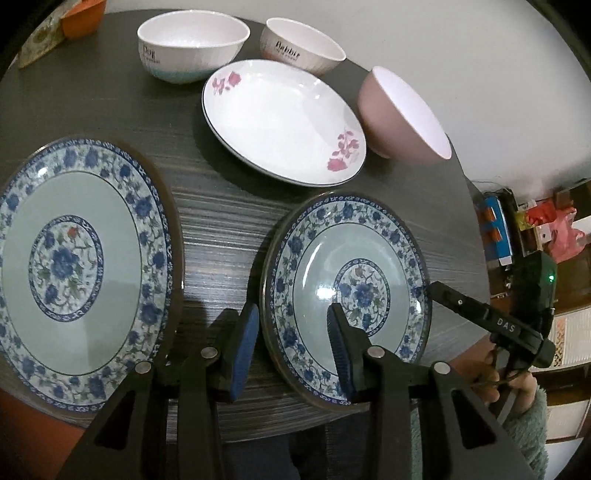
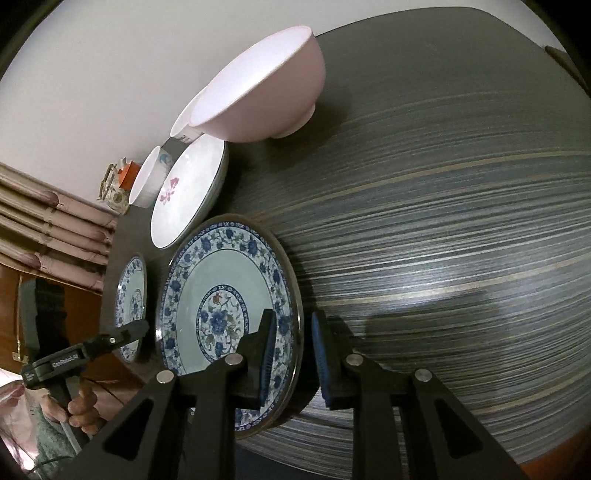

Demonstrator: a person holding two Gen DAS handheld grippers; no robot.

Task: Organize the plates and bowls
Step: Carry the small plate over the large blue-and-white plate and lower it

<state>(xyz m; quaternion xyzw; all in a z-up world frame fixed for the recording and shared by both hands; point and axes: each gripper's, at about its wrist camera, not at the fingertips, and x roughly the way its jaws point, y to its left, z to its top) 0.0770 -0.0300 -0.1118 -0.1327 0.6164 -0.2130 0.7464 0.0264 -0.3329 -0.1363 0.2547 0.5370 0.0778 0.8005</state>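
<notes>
Two blue-flowered plates lie on the dark striped table [image 1: 221,229]. The larger plate [image 1: 74,273] is at the left. The smaller plate [image 1: 347,288] is at the near edge; it also shows in the right wrist view [image 2: 221,302]. My left gripper [image 1: 291,347] is open, its jaws straddling that plate's left rim. My right gripper [image 2: 291,354] is open, straddling the same plate's right rim. A white plate with pink flowers [image 1: 284,122], a pink bowl [image 1: 402,118] and two white bowls [image 1: 192,44] [image 1: 303,44] stand farther back.
An orange container [image 1: 81,18] and a patterned box [image 1: 37,40] sit at the table's far left corner. The table's near edge runs just under both grippers. Clutter and bags [image 1: 546,225] lie on the floor to the right. A wide bare stretch of table [image 2: 461,240] lies to the right.
</notes>
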